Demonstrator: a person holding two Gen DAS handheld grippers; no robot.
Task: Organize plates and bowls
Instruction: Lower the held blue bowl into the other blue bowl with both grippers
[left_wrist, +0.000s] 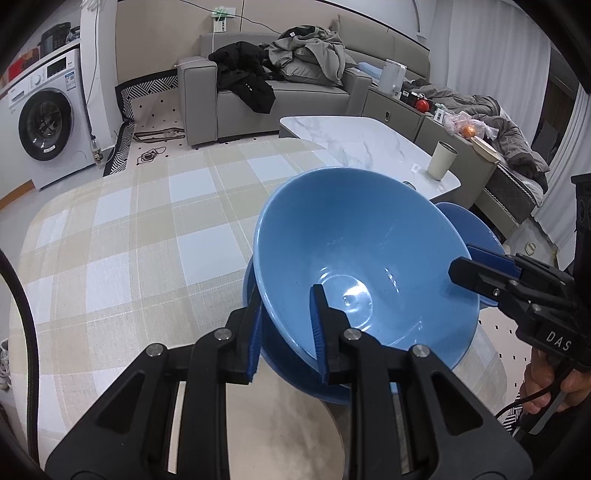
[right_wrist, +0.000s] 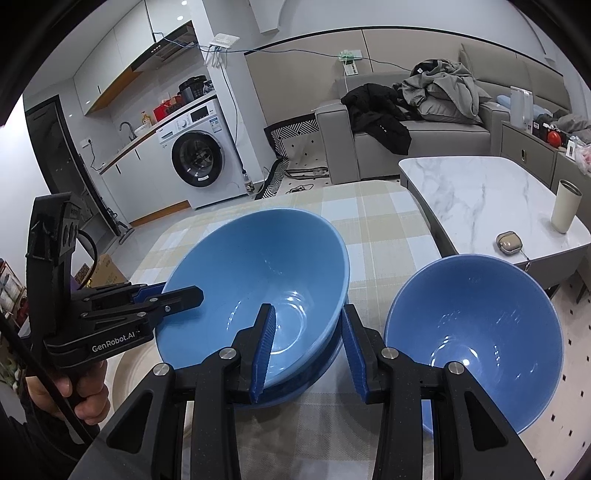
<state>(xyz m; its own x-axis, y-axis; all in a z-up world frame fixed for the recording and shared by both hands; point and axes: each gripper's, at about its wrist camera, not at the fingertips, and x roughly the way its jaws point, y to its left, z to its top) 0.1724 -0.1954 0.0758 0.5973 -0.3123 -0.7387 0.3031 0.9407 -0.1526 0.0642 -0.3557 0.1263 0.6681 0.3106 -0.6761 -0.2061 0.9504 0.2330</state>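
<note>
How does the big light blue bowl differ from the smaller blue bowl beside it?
The light blue bowl is wider and paler; the smaller bowl is deeper blue. The light blue bowl is tilted, gripped at its rim by both hand-held grippers, above a blue dish; the smaller bowl is not gripped. Both are empty and glossy.

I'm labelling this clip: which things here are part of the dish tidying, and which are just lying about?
Part of the job:
large blue bowl
blue dish under it
second blue bowl

Lying about:
cream cup
small case
clothes on the sofa
</note>
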